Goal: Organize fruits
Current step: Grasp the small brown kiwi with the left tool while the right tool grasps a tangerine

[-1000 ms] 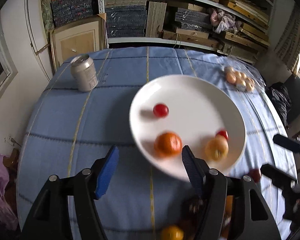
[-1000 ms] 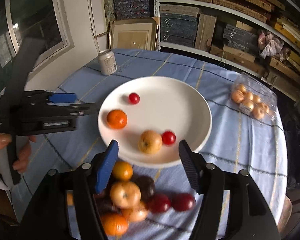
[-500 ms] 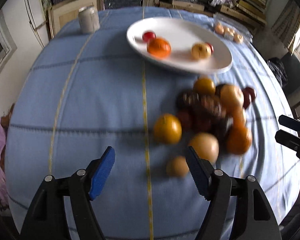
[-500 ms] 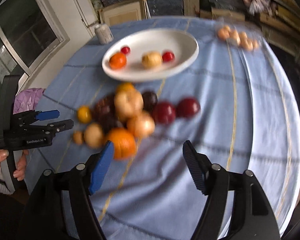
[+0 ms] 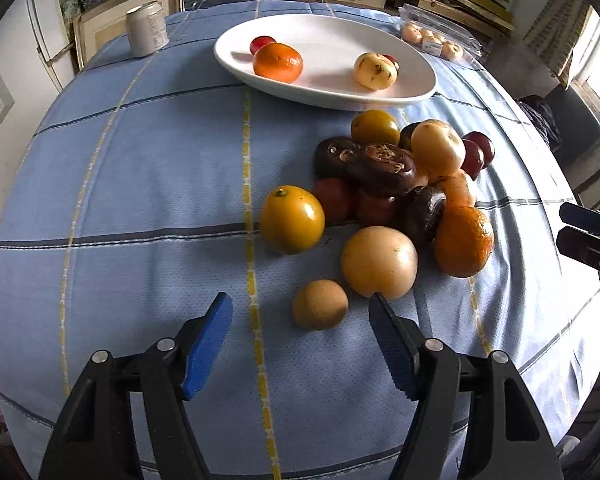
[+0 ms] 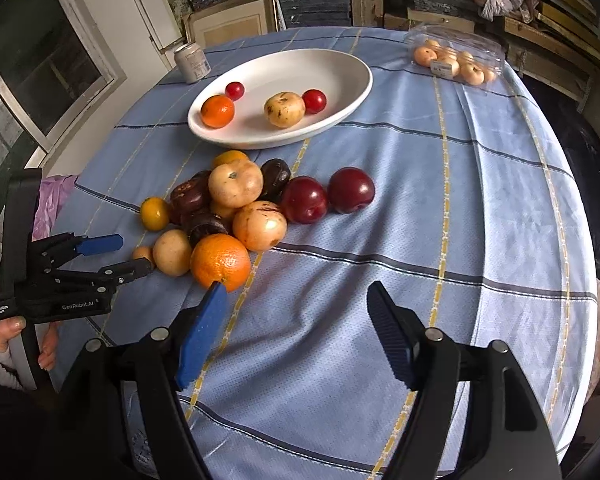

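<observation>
A pile of fruit [image 5: 396, 184] lies on the blue checked tablecloth [image 5: 140, 184], also in the right wrist view [image 6: 236, 208]. A white plate [image 5: 420, 80] behind it holds an orange [image 5: 278, 62], a pale fruit [image 5: 375, 71] and two small red fruits. My left gripper [image 5: 300, 312] is open and empty, its jaws either side of a small tan fruit [image 5: 320, 304] without touching it. My right gripper [image 6: 296, 300] is open and empty, low over the cloth, with a large orange [image 6: 220, 262] just beyond its left finger.
A drinks can [image 5: 146, 28] stands at the far left of the table. A clear plastic box of small pale fruits [image 6: 456, 58] lies at the far right. Two dark red plums [image 6: 328, 196] lie at the pile's right side. Shelves stand behind the round table.
Both grippers have pulled back from the plate toward the table's near side and dropped lower. The left one now straddles the small tan fruit. The fruit has not moved.
</observation>
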`<state>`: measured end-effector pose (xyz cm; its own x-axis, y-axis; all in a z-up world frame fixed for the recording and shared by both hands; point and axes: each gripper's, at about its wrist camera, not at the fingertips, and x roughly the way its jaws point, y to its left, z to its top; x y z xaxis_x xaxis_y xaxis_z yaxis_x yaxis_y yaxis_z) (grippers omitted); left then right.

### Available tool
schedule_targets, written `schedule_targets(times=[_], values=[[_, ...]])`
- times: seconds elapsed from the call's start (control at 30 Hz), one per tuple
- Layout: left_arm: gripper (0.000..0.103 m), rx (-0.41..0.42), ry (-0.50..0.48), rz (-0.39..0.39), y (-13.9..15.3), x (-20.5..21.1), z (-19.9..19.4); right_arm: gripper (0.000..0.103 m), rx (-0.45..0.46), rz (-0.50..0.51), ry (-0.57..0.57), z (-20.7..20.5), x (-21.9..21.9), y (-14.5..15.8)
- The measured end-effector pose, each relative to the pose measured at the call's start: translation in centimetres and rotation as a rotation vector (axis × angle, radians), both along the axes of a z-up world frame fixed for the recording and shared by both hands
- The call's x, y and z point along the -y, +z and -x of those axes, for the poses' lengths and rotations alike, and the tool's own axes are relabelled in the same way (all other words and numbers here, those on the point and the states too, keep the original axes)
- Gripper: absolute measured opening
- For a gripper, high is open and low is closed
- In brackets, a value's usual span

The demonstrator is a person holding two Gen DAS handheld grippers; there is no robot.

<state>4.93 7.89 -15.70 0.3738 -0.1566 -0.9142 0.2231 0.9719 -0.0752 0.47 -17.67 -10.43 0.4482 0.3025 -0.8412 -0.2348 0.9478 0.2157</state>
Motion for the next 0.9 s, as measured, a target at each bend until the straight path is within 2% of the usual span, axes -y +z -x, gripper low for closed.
schedule_targets(times=[0.03, 0.2, 0.33, 0.43, 0.5, 0.53, 0.6, 0.9], values=[[0.064, -0.003, -0.005, 0.002, -0.1, 0.1, 0.0, 0.071, -0.004, 0.000, -0.002, 0.0, 0.1, -0.1], [0.061, -0.005, -0.022, -0.011, -0.4, 0.4, -0.2, 0.072, -0.012, 0.003, -0.005, -0.1, 0.1, -0.3], [0.059, -0.017, -0.020, 0.025, -0.5, 0.0, -0.2, 0.072, -0.016, 0.005, 0.002, -0.2, 0.0, -0.4], [0.045, -0.033, -0.020, 0.061, -0.6, -0.3, -0.3, 0.072, -0.019, 0.004, 0.005, -0.4, -0.1, -0.5], [0.042, -0.035, -0.021, 0.066, -0.7, -0.4, -0.3, 0.073, -0.020, 0.004, 0.008, -0.4, -0.2, -0.5], [0.036, -0.042, -0.027, 0.077, -0.7, -0.3, -0.3, 0.073, -0.020, 0.005, 0.011, -0.4, -0.3, -0.6], [0.030, -0.050, -0.035, 0.096, -0.7, -0.3, -0.2, 0.073, -0.022, 0.005, 0.014, -0.5, -0.4, -0.6], [0.029, -0.034, -0.048, 0.081, -0.4, -0.1, 0.2, 0.073, -0.035, -0.005, 0.054, -0.6, -1.4, -1.0]])
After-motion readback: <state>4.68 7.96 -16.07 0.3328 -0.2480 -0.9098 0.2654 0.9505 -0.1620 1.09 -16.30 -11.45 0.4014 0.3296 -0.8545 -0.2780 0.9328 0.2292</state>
